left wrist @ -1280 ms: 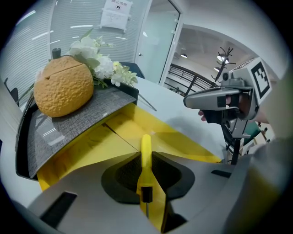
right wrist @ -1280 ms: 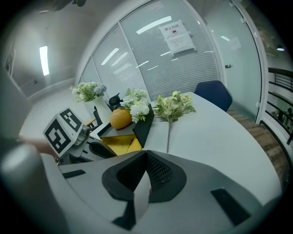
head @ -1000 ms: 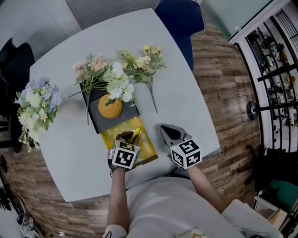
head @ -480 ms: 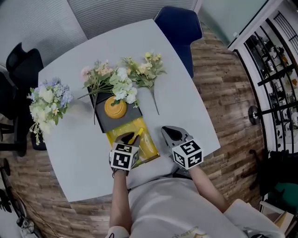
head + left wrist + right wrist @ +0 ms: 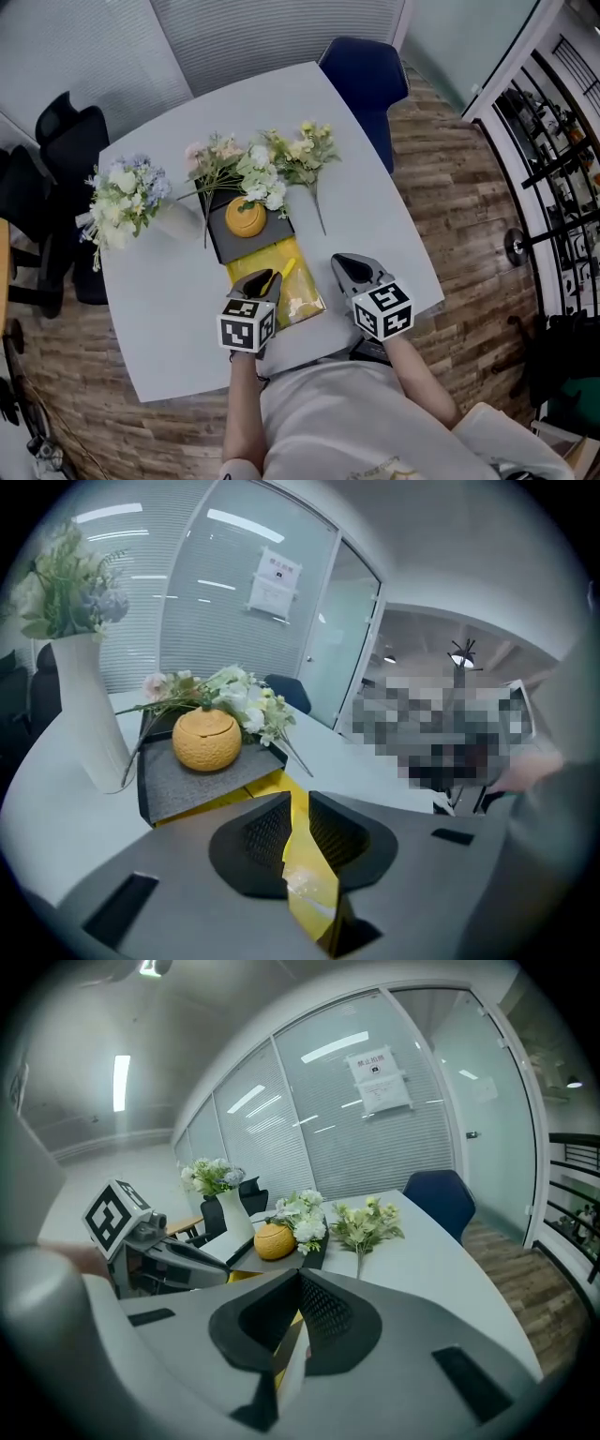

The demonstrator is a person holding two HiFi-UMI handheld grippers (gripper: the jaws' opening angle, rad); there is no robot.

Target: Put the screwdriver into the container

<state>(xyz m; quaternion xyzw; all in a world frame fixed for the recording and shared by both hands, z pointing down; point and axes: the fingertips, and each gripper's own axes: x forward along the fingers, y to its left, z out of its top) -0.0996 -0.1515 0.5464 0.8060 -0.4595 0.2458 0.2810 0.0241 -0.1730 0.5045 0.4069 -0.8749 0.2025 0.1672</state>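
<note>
My left gripper (image 5: pixel 262 278) hovers over the near part of a yellow see-through container (image 5: pixel 295 298) and is shut on a yellow screwdriver (image 5: pixel 285 271). In the left gripper view the screwdriver (image 5: pixel 307 874) runs as a yellow strip pinched between the two dark jaws of that gripper (image 5: pixel 292 813). The container's yellow edge (image 5: pixel 211 802) shows just beyond the jaws. My right gripper (image 5: pixel 345 266) rests to the right of the container, its jaws together with nothing in them. In the right gripper view, that gripper (image 5: pixel 298 1288) points toward the tray.
A black tray (image 5: pixel 225 246) behind the container carries an orange round jar (image 5: pixel 246 217). Loose flower sprays (image 5: pixel 300 159) lie across its far edge. A white vase of flowers (image 5: pixel 178 220) stands at the left. A blue chair (image 5: pixel 361 80) and a black chair (image 5: pixel 66 131) flank the table.
The head view has shifted, so the table sits further right and lower. The left gripper stays shut on the screwdriver over the yellow container; the right gripper has barely moved.
</note>
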